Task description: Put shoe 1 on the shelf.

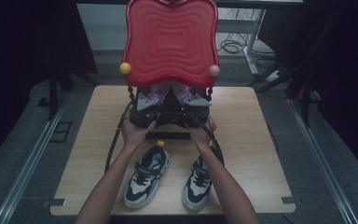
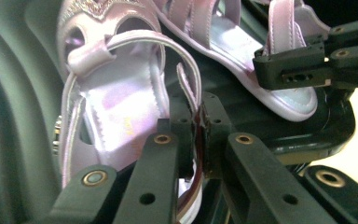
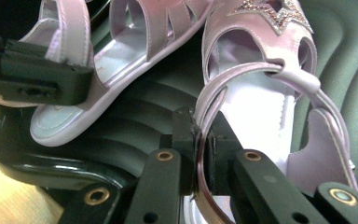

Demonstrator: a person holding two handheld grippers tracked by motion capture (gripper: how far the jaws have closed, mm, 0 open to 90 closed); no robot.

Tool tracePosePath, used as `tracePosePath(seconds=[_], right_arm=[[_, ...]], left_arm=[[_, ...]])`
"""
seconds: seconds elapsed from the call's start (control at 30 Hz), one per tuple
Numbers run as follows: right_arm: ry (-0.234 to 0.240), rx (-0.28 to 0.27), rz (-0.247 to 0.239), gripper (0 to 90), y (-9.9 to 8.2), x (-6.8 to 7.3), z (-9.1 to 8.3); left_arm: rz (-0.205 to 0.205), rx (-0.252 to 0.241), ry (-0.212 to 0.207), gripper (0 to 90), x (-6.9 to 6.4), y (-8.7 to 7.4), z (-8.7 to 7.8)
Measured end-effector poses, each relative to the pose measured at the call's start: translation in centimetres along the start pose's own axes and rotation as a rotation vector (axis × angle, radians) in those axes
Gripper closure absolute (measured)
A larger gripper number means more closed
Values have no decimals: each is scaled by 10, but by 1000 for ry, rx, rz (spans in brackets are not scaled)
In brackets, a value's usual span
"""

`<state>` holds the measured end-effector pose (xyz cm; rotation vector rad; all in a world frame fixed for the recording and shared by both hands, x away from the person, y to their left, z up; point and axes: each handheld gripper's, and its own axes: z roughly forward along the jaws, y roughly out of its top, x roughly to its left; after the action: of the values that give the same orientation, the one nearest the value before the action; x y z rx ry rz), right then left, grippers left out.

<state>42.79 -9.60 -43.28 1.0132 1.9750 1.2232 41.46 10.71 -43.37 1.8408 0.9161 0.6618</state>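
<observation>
With my left gripper (image 2: 198,135) clamped on one pink sandal's (image 2: 116,102) heel strap and my right gripper (image 3: 199,154) on the other sandal (image 3: 256,88), I should lower both evenly into the dark tray (image 2: 9,116) just ahead.

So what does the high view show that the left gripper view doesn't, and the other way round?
High view: a red lid standing upright with a yellow ball and a pink ball, two sneakers on the table, and the person's forearms.
Left gripper view: close detail, with the left gripper shut on the strap of a sandal, and glitter at its toe.
Both: that sandal and the other sandal in the black tray, with the right gripper holding the other sandal.
</observation>
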Motion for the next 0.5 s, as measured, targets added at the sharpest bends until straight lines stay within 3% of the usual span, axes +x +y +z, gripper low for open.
tracePosePath(seconds=[0.13, 0.17, 0.23, 0.33, 0.5], right_arm=[[38, 41, 18, 788, -2, -2, 1], [59, 52, 26, 764, -3, -3, 1], [64, 53, 25, 753, -3, -3, 0], [97, 61, 40, 660, -2, -4, -4], [123, 60, 75, 629, -3, -5, -9]], left_arm=[[-15, 8, -22, 810, 0, -2, 2], [-28, 18, -42, 760, 0, -2, 2], [-32, 21, -46, 710, 1, -2, 2], [-46, 4, -50, 661, 2, -2, -4], [-65, -6, -54, 641, 1, 0, -11]])
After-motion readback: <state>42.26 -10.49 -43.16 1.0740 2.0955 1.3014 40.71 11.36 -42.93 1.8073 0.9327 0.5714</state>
